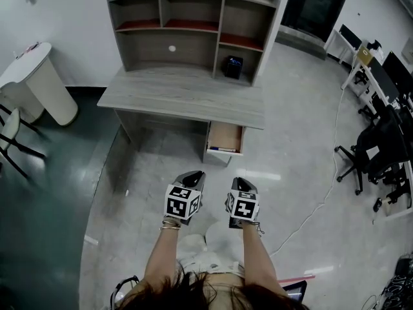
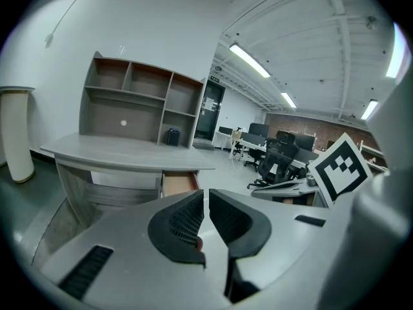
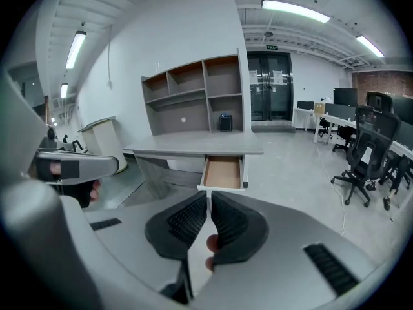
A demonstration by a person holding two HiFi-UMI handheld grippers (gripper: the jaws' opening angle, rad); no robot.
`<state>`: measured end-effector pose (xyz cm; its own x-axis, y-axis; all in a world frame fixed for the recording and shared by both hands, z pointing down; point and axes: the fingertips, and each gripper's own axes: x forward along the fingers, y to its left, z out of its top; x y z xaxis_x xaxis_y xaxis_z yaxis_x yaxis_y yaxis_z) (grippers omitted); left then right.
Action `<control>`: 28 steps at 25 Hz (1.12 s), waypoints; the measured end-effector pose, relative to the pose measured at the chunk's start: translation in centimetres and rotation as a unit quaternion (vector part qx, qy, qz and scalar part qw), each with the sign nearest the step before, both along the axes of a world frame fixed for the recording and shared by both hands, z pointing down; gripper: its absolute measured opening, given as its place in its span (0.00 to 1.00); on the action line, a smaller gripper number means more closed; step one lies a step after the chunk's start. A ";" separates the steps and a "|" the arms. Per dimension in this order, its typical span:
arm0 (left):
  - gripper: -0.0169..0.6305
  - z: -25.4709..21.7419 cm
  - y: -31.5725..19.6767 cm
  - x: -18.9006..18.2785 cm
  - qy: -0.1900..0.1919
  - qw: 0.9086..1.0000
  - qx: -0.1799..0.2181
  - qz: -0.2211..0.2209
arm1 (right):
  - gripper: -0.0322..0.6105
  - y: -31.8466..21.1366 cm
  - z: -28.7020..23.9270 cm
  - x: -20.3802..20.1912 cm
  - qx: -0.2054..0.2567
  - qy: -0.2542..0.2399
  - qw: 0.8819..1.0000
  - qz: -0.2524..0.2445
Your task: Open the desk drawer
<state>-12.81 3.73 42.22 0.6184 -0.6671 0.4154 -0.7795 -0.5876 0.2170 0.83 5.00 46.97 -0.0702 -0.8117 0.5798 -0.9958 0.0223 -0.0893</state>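
Observation:
The grey desk (image 1: 181, 99) stands ahead of me with a shelf unit (image 1: 193, 24) on top. Its drawer (image 1: 225, 137) at the right end is pulled out, showing a wooden bottom and a small dark item at its front edge. In the gripper views the drawer (image 2: 179, 183) (image 3: 223, 172) also stands open. My left gripper (image 1: 194, 176) (image 2: 206, 197) and right gripper (image 1: 242, 183) (image 3: 210, 200) hover side by side over the floor, well short of the drawer. Both have their jaws closed together, with nothing between them.
A small black box (image 1: 233, 66) sits in the lower right shelf compartment. A white round table (image 1: 39, 79) and a chair (image 1: 11, 131) stand at the left. Black office chairs (image 1: 381, 150) and desks line the right side, and a white cable (image 1: 319, 202) runs across the floor.

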 end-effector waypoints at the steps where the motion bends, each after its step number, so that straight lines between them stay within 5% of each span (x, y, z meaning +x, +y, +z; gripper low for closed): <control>1: 0.08 -0.2 0.1 0.1 0.000 1.000 0.002 0.001 | 0.11 0.0 -0.3 0.0 0.003 0.002 1.000 -0.004; 18: 0.08 -2.3 4.5 2.7 -0.005 1.000 0.024 -0.004 | 0.08 3.0 -5.0 1.2 0.059 -0.032 0.997 -0.034; 28: 0.08 -2.9 8.1 4.2 -0.019 0.999 0.030 -0.014 | 0.08 5.9 -6.2 1.6 0.073 -0.008 0.995 -0.070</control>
<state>-8.58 11.81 39.35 0.5844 -0.7079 0.3966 -0.8024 -0.5769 0.1527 2.44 10.88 40.77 -0.1968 -0.8684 0.4551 -0.9805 0.1747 -0.0906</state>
